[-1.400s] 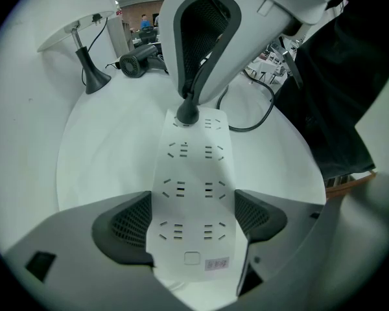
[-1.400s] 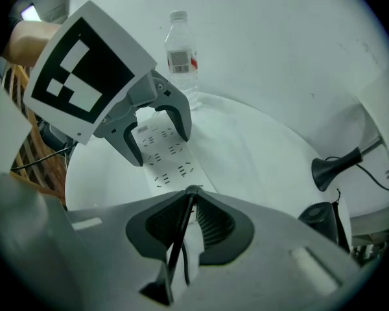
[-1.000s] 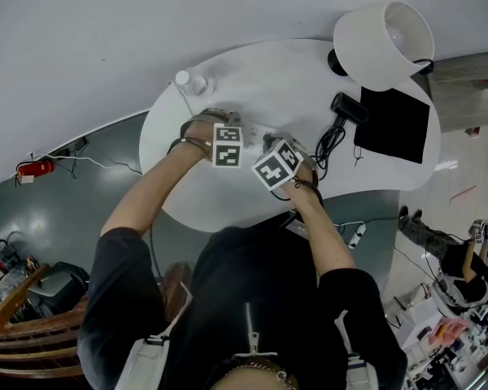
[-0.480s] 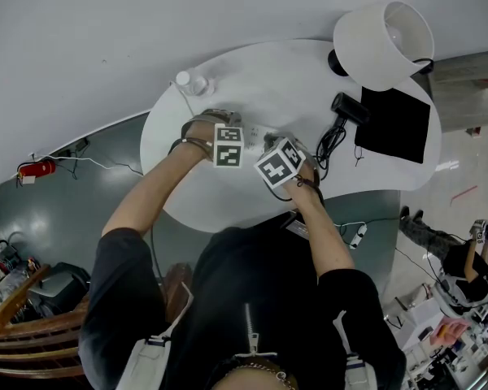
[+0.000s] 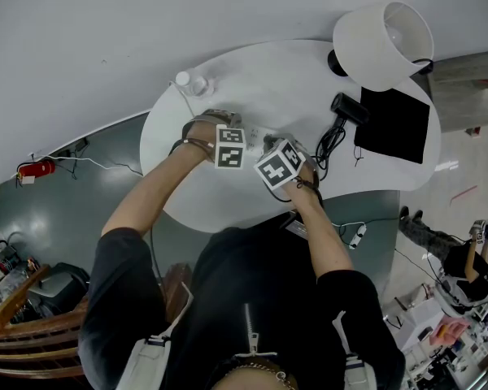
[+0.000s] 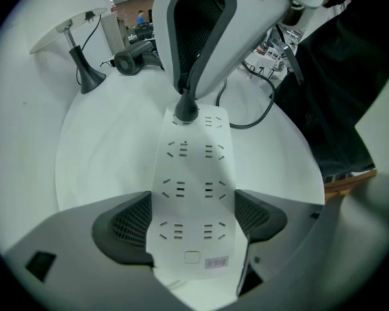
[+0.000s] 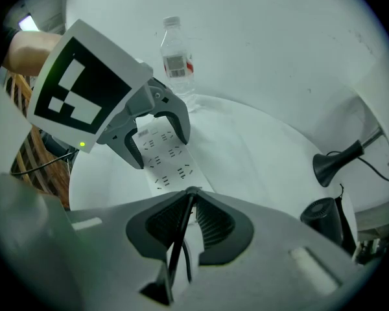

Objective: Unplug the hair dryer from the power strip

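A white power strip [image 6: 194, 193] lies on the round white table [image 5: 228, 201]. My left gripper [image 6: 191, 219] points straight down over the strip's near end, its pads pressed against both long sides. At the far end a black plug [image 6: 186, 110] sits in a socket, and my right gripper [image 6: 187, 96] is shut on it. In the right gripper view the black cord [image 7: 179, 241] runs up between the nearly closed pads of my right gripper [image 7: 191, 222]. The cord [image 6: 259, 118] loops off to the black hair dryer [image 5: 347, 108], which lies near the lamp.
A white-shaded lamp [image 5: 384, 43] with a black base stands at the table's far right. Next to it lies a black cloth [image 5: 393, 124]. A clear water bottle [image 7: 176, 60] stands at the far left edge. A wooden chair [image 5: 32, 323] is behind the person.
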